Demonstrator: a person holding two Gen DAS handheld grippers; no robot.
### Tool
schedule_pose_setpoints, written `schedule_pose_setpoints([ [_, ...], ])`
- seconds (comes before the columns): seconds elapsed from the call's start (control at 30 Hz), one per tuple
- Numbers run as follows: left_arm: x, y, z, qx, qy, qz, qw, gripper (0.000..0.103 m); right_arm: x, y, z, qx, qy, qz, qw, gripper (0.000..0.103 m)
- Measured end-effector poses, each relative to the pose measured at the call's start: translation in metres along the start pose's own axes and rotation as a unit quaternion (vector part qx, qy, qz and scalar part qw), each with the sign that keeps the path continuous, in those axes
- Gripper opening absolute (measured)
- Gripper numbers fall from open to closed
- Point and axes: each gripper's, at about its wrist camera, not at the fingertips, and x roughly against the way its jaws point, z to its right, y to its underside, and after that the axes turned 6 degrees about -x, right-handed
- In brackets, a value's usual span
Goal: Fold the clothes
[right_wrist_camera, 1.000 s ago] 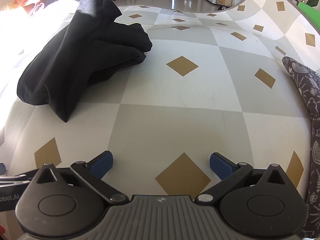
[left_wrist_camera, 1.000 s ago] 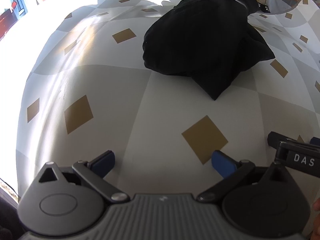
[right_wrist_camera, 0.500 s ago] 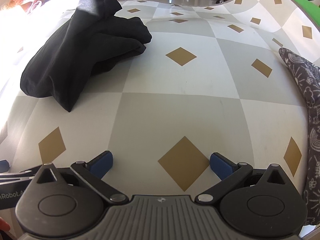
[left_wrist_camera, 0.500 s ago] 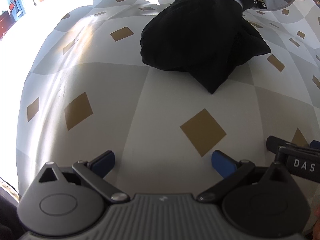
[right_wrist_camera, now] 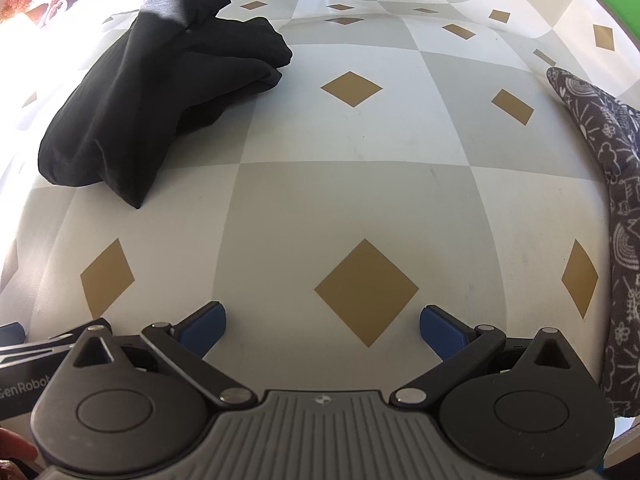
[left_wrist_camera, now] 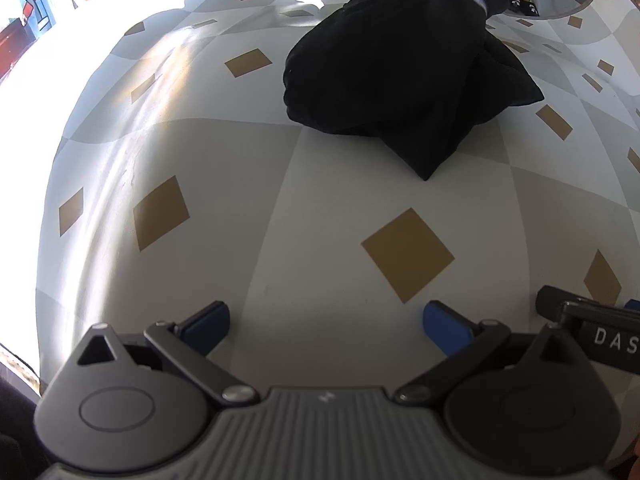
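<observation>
A crumpled black garment (left_wrist_camera: 404, 80) lies in a heap on the checked tablecloth (left_wrist_camera: 224, 152), far ahead of my left gripper (left_wrist_camera: 326, 320). In the right wrist view the same black garment (right_wrist_camera: 160, 92) sits at the upper left, one corner pointing toward me. My right gripper (right_wrist_camera: 322, 322) hovers over a tan diamond of the tablecloth (right_wrist_camera: 360, 200). Both grippers are open with nothing between their blue fingertips, well short of the garment. The right gripper's body (left_wrist_camera: 592, 332) shows at the left view's right edge.
A dark patterned cloth (right_wrist_camera: 612, 208) hangs along the right edge of the right wrist view. Bright sunlight washes out the table's left side (left_wrist_camera: 24, 128). Chairs and a shiny floor lie beyond the far edge. Bare tablecloth stretches between the grippers and the garment.
Both views have drawn back and shifted slightly; the black garment sits a little farther up and away. The fingers' spread is unchanged.
</observation>
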Motion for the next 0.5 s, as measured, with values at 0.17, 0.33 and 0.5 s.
schedule_pose_setpoints([
  [0.17,0.0001,0.0013,0.0021,-0.003,-0.005,-0.002,1.0,0.103,-0.0014,0.001,0.0004,0.002,0.0,0.0,1.0,0.103],
  [0.33,0.0005,0.0011,0.0025,-0.008,-0.006,-0.005,0.9999,0.103,-0.0025,0.0012,-0.0011,0.002,0.004,-0.001,1.0,0.103],
  [0.5,0.0007,0.0013,0.0029,-0.007,-0.007,-0.006,0.9999,0.103,-0.0027,0.0011,-0.001,0.0,0.004,-0.001,1.0,0.103],
])
